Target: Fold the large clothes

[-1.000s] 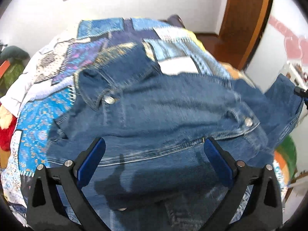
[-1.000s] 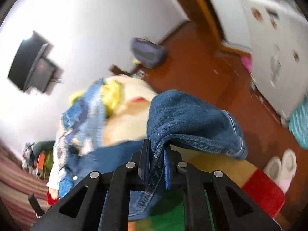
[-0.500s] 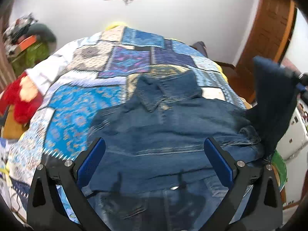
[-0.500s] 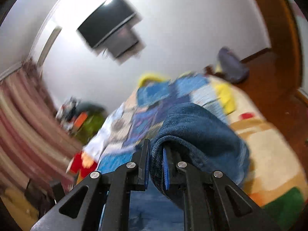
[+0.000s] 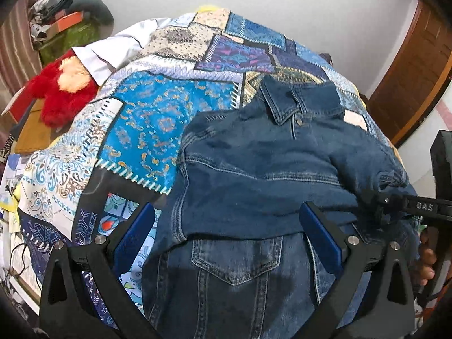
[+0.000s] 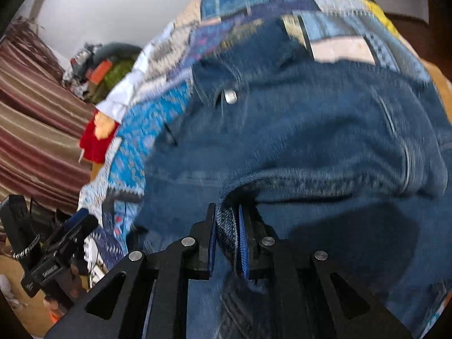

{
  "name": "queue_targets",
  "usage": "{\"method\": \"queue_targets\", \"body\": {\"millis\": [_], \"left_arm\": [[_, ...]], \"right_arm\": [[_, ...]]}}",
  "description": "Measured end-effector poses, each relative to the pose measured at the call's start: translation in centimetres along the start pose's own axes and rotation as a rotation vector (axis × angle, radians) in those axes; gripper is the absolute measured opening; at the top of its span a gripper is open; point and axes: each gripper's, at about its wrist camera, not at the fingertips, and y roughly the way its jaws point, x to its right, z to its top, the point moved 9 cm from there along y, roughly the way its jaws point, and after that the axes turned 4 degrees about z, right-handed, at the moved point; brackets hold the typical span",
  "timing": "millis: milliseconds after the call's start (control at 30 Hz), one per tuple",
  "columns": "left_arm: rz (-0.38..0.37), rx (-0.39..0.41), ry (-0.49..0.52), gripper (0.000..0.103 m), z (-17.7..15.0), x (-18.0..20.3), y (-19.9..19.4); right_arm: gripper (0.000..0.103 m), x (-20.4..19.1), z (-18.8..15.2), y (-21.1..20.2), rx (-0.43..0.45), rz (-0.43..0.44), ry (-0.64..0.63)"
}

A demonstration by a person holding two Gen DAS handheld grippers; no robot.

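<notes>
A blue denim jacket point(image 5: 254, 175) lies on a patchwork bedspread point(image 5: 158, 118), collar at the far end, one sleeve folded across its front. My left gripper point(image 5: 226, 234) is open and empty, hovering over the jacket's near part by a chest pocket. My right gripper point(image 6: 227, 240) is shut on the sleeve's denim point(image 6: 226, 226) and holds it low over the jacket body point(image 6: 296, 130). The right gripper also shows at the right edge of the left wrist view point(image 5: 378, 203), pressed to the folded sleeve. The left gripper shows at the lower left of the right wrist view point(image 6: 79, 220).
A red plush toy point(image 5: 59, 93) and a white garment point(image 5: 113, 53) lie at the bed's far left. Clutter point(image 5: 65, 25) is piled beyond, by a striped curtain point(image 6: 34, 130). A wooden door point(image 5: 415, 67) stands at the right. The bed drops off at the left and right.
My right gripper has carried the sleeve from high off the right side of the bed across and down onto the jacket front. The left gripper has stayed open over the jacket.
</notes>
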Motion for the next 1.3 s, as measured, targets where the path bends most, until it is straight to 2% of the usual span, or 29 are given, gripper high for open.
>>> {"method": "queue_targets", "body": {"millis": [133,267,367,467,533,600,733,867,1033,1067,1133,1200,1267,1300], "left_arm": [[-0.024,0.007,0.044,0.103,0.2,2.2,-0.3],[-0.074,0.023,0.123,0.103,0.9,6.5,-1.3],[-0.105,0.034,0.200,0.103,1.6,10.0,-1.8],[-0.117,0.043,0.288,0.103,2.0,13.9,-1.8],[-0.125,0.040,0.355,0.103,2.0,16.6,-1.3],[-0.131,0.032,0.432,0.103,1.8,19.4,-0.3],[-0.090,-0.003,0.591,0.103,0.9,23.7,2.8],[-0.031,-0.037,0.725,0.103,-0.5,27.1,6.4],[-0.004,0.000,0.781,0.102,0.0,29.5,7.9],[-0.016,0.010,0.793,0.096,0.1,30.1,8.0],[-0.041,0.025,0.812,0.077,0.2,31.0,7.9],[-0.042,0.034,0.824,0.040,0.3,31.5,7.7],[-0.022,0.053,0.810,0.016,1.0,31.3,7.4],[-0.029,0.062,0.783,0.013,1.7,30.9,7.0]], "right_arm": [[0.010,-0.2,-1.3,-1.0,-0.037,-0.007,-0.025],[0.010,-0.5,-1.9,-5.1,-0.002,0.028,-0.042],[0.010,0.2,-1.5,-8.6,0.067,0.027,-0.053],[0.010,2.3,-0.7,-12.1,0.158,-0.063,-0.081],[0.010,4.5,-0.2,-14.4,0.217,-0.168,-0.110],[0.010,6.6,0.1,-15.8,0.241,-0.237,-0.113],[0.010,10.4,0.3,-17.0,0.249,-0.300,-0.071],[0.010,13.1,0.1,-16.7,0.230,-0.292,-0.030],[0.010,14.8,-0.4,-14.9,0.199,-0.281,0.000],[0.010,15.1,-0.5,-14.4,0.190,-0.278,0.006],[0.010,15.7,-0.7,-13.7,0.175,-0.272,0.019],[0.010,15.8,-0.8,-13.1,0.160,-0.264,0.026],[0.010,15.7,-0.8,-12.8,0.156,-0.260,0.022],[0.010,15.6,-0.6,-12.8,0.158,-0.259,0.019]]}}
